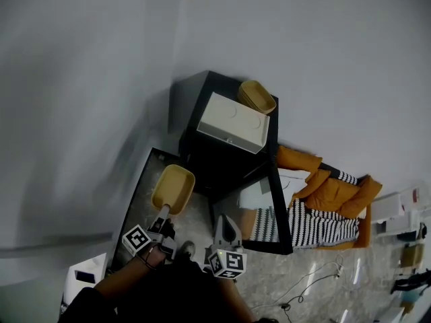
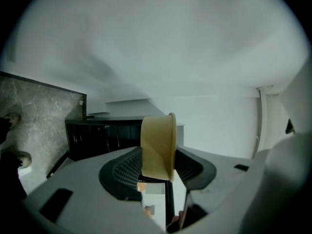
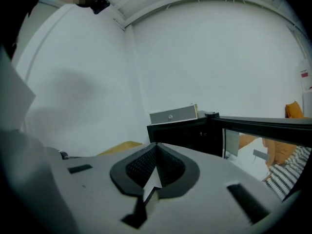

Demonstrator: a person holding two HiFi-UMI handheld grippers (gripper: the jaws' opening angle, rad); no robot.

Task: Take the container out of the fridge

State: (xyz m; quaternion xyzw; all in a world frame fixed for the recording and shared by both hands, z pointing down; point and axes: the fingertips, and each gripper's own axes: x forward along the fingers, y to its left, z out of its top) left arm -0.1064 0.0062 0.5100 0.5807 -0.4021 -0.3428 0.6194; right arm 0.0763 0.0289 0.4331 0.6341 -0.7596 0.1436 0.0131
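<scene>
The left gripper [image 1: 163,214] pinches the near edge of the yellow container [image 1: 173,188], with its jaws shut tight on it. That edge is hidden inside the jaws. The container is out of the fridge [image 1: 219,155], low and to its left, over the floor [image 1: 202,210]. Its long side points away from the gripper, toward the far wall [image 1: 101,79]. Its open side faces the head camera.

The right gripper [image 3: 156,169] is just to the right, with its jaws pressed together and nothing between them. Both arms are cut off at the bottom edge.

The fridge door [image 1: 277,210] hangs open to the right. Inside the fridge it is too dark to see. The wall on the left is bare, so there is room there.
</scene>
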